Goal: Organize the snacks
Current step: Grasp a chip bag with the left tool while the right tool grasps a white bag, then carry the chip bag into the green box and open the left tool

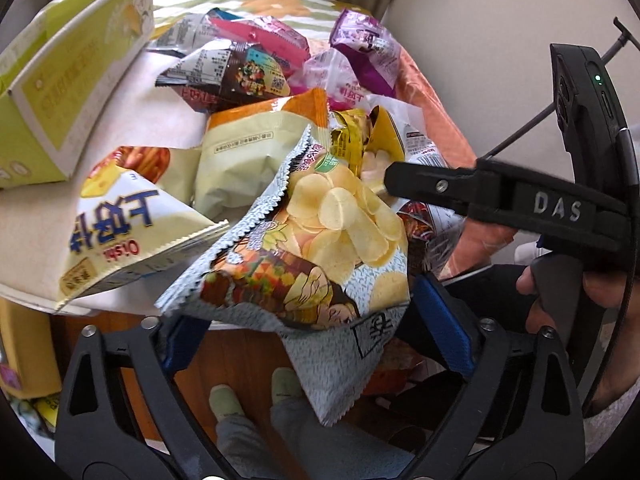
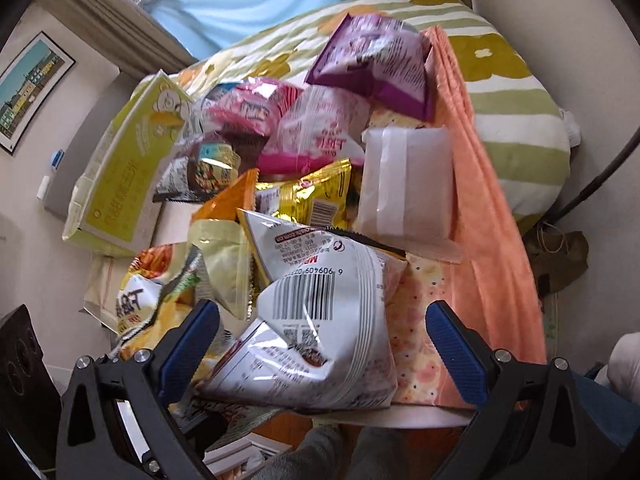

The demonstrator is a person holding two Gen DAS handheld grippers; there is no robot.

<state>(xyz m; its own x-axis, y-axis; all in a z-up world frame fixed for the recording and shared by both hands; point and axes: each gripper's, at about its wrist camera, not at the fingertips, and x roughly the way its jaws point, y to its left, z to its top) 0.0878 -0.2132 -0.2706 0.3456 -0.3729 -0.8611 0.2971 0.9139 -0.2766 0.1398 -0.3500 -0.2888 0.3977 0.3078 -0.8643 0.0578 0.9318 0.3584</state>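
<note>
Snacks are lying heaped mid-frame on the bench (image 1: 28, 240). Left gripper (image 1: 316, 344), jaws wide apart, is straddling the grey crinkled potato-chip bag (image 1: 320, 248) without clamping it. Right gripper (image 2: 320, 344), equally spread, is framing the white barcoded packet (image 2: 316, 320). Picking is beginning; closing should follow.

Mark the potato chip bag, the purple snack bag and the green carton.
potato chip bag (image 1: 340, 216), left wrist view, on the printed chips.
purple snack bag (image 2: 376, 64), right wrist view, on its crinkled front.
green carton (image 1: 76, 64), left wrist view, on its long side panel.
</note>
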